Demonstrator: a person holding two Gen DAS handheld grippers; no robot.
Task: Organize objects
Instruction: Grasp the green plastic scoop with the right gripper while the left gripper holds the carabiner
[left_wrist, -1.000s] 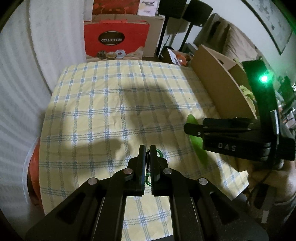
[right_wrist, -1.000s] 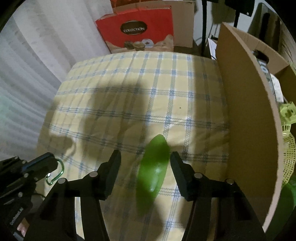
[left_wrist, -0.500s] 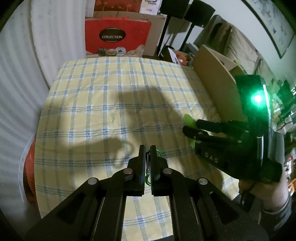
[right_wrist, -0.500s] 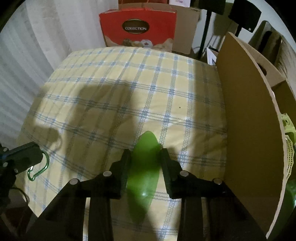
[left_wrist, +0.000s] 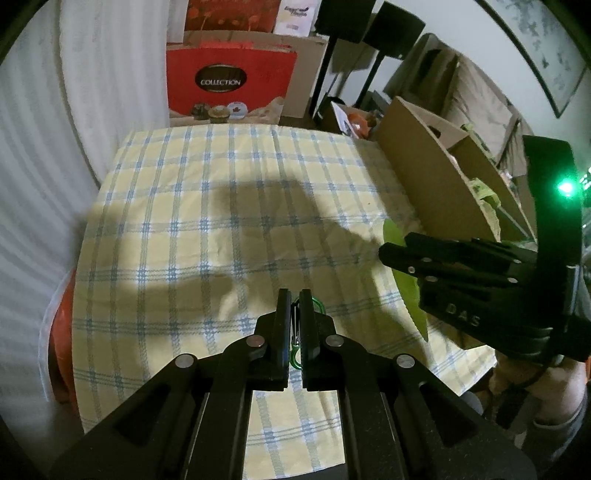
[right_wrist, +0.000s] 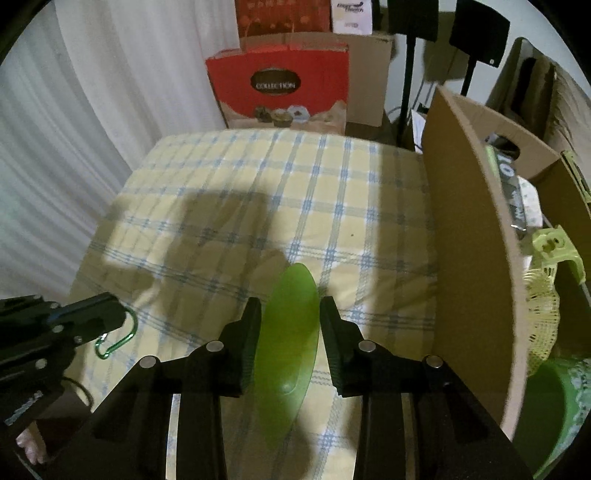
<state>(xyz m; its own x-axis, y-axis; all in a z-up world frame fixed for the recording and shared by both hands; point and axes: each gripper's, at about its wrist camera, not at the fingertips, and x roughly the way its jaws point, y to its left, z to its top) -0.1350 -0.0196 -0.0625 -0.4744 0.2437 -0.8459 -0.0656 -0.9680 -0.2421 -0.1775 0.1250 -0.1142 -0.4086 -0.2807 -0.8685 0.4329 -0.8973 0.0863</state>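
A yellow cloth with blue checks (right_wrist: 258, 192) covers the surface, wrinkled and crossed by dark shadows. At 3 o'clock in the right wrist view stands a tall cardboard box (right_wrist: 476, 236) with pale green plastic items inside; at 12 o'clock, past the far edge, a red carton marked COLLECTION (right_wrist: 277, 88) leans before brown cardboard, with black stands beside it and white curtain (right_wrist: 74, 140) from 9 to 11 o'clock.

A second ago the right gripper (right_wrist: 288, 325) stood spread around the green piece lying on the cloth; its jaws have just been closing, and it now pinches that piece, which is raised off the cloth. The left gripper (left_wrist: 292, 325) is unchanged, pressed together on the green carabiner (right_wrist: 116, 338).

The green plastic leaf-shaped piece (right_wrist: 288, 343) is flat, translucent, pointed at both ends, standing on edge between the right fingers at 6 o'clock, tip aimed to 12. The carabiner is small, metallic green, hanging at 8 o'clock.
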